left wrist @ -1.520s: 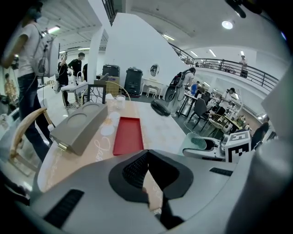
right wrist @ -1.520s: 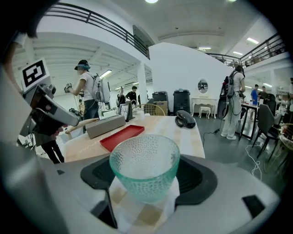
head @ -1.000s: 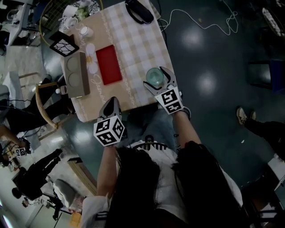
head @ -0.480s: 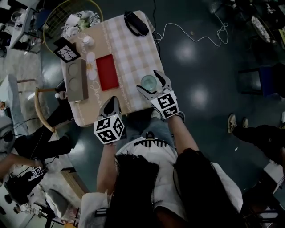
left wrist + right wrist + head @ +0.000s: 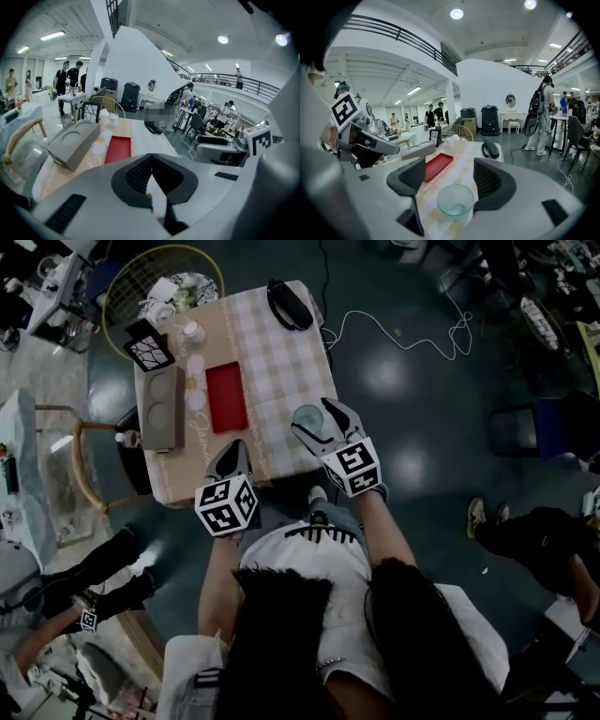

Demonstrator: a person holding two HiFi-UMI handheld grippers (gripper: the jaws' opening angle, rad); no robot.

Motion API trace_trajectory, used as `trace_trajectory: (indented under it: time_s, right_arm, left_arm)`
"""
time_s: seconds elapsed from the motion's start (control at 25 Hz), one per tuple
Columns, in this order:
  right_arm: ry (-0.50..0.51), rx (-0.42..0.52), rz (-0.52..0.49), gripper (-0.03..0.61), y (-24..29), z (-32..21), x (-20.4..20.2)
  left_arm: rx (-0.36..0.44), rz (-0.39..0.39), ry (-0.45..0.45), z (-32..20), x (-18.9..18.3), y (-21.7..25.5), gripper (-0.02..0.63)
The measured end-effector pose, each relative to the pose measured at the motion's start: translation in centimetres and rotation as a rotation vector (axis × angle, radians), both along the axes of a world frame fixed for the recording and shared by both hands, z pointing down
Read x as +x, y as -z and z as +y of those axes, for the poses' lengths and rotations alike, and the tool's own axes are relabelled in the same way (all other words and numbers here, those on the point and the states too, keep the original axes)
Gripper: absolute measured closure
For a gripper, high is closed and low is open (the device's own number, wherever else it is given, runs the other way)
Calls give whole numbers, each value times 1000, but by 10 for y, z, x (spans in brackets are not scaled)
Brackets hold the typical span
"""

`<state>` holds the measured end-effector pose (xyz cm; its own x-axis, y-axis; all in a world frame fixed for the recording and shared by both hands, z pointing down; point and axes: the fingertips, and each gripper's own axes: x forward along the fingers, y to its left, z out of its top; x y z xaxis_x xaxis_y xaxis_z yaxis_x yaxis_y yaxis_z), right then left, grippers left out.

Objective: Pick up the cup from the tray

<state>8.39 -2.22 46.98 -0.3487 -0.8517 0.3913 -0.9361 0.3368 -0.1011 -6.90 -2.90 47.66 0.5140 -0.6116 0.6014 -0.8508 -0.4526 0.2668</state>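
Table (image 5: pixel 277 351) with a checked cloth, seen from above and from each gripper. On its left part lies a grey block (image 5: pixel 161 409) with two round recesses. Just beside the block lies the red tray (image 5: pixel 225 397), which holds nothing. Right gripper (image 5: pixel 451 174): jaws wide apart, having just been closing a little. The clear glass cup (image 5: pixel 455 201) stands upright between them. The right-hand pad (image 5: pixel 490 180) is at the cup's rim, and a gap shows on the other side, so the cup is not clamped. The cup is off the tray, over the cloth near the table's near right corner. Left gripper (image 5: pixel 151 159): jaw tips together, holding nothing, at the near edge. A black object (image 5: pixel 288 304) lies at the far end.
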Motion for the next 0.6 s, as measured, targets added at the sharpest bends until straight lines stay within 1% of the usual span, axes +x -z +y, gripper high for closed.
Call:
trace_trajectory:
  time_s: [0.04, 0.08, 0.2, 0.32, 0.52, 0.6]
  right_arm:
    - [0, 4, 1, 278, 1, 3, -1]
    - [1, 7, 4, 306, 1, 5, -2]
    - [5, 15, 19, 367, 6, 8, -1]
    - [-15, 15, 19, 443, 11, 11, 1]
    - [-25, 24, 20, 508, 13, 18, 1]
    - [-33, 28, 17, 546, 14, 21, 1]
  left_arm:
    - [11, -16, -7, 2, 0, -1, 606]
    - [17, -26, -10, 4, -1, -3, 606]
    - [17, -19, -3, 8, 1, -3, 606]
    - [18, -22, -1, 11, 1, 2, 606]
    - [45, 0, 15, 13, 0, 11, 606]
    - [55, 6, 19, 15, 1, 15, 606]
